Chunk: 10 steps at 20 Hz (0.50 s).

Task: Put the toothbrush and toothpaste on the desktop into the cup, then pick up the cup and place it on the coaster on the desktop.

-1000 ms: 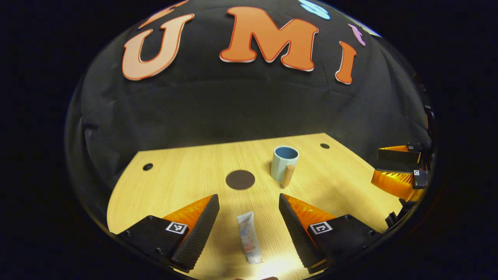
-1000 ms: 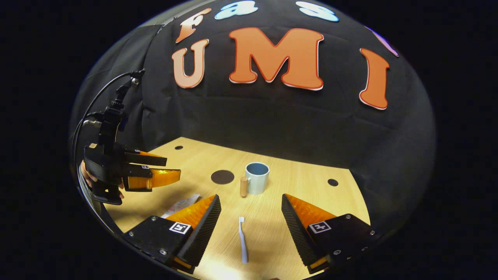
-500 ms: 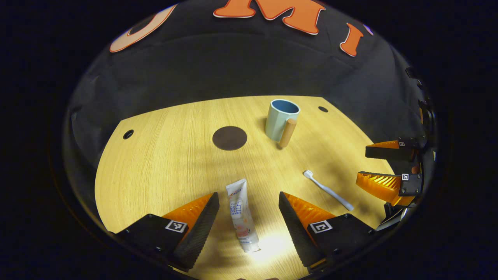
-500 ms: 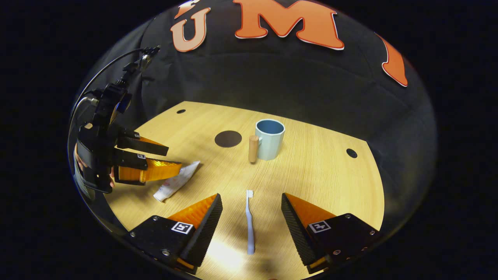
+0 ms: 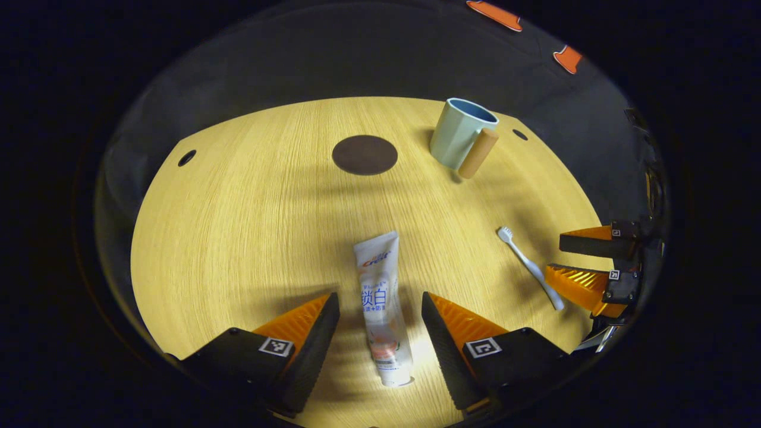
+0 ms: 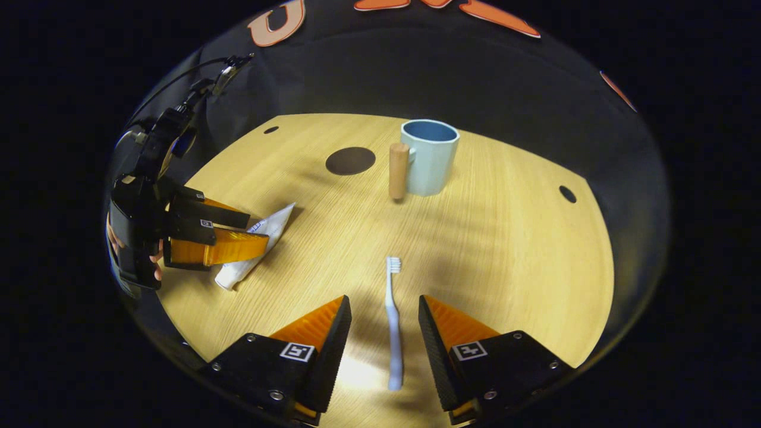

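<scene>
Toothpaste (image 5: 380,303) flat on desk (image 5: 238,226), lying between fingers of left gripper (image 5: 380,321); fingers apart, not touching tube. Toothbrush (image 6: 392,321) flat on desk, head pointing toward cup (image 6: 429,156), handle between fingers of right gripper (image 6: 383,333); fingers apart, gap either side. Cup upright at far side, empty, wooden handle (image 6: 398,170) facing grippers. Dark round coaster (image 6: 350,160) just beside cup, bare.

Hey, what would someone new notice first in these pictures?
Probably the white toothpaste tube lying between the open left gripper's orange fingers, and the white toothbrush likewise framed by the right gripper. Behind stand the pale blue wooden-handled cup and dark round coaster.
</scene>
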{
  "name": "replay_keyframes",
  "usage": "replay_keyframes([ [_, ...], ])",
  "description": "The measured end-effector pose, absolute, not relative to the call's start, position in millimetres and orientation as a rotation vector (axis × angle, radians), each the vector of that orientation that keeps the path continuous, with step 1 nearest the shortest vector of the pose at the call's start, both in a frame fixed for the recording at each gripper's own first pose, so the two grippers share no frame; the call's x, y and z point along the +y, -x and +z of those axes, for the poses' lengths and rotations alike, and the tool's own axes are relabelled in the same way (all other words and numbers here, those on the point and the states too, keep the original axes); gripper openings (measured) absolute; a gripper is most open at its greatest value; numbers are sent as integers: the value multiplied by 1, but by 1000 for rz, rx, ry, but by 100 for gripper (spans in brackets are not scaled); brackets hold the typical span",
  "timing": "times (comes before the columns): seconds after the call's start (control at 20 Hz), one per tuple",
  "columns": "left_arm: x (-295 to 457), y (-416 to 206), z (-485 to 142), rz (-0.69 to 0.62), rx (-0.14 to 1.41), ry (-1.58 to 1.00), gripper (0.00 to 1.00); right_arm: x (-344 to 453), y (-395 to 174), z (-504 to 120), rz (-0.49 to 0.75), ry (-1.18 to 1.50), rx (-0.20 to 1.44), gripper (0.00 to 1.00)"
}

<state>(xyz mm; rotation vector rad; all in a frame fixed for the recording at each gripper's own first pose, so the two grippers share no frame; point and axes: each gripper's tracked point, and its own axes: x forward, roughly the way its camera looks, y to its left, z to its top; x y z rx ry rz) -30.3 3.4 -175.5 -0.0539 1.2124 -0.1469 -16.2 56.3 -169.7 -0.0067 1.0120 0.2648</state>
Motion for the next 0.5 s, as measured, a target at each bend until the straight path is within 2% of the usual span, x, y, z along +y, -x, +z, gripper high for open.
replay_keyframes([
  [0.05, 3, 31, -180, -143, 1227, 58, 85, 56, 18, -170, 263, 9, 1027, 68],
  [0.15, 1, 32, -187, -134, 1257, 56, 84, 50, 16, -177, 244, 31, 1042, 64],
  [0.3, 5, 31, -189, -106, 1264, 45, 75, 49, 22, -183, 212, 4, 1099, 57],
  [0.45, 4, 32, -188, -82, 1273, 37, 57, 52, 24, -179, 188, -23, 1123, 47],
  [0.5, 3, 32, -185, -94, 1274, 42, 50, 53, 23, -183, 188, -22, 1126, 40],
])
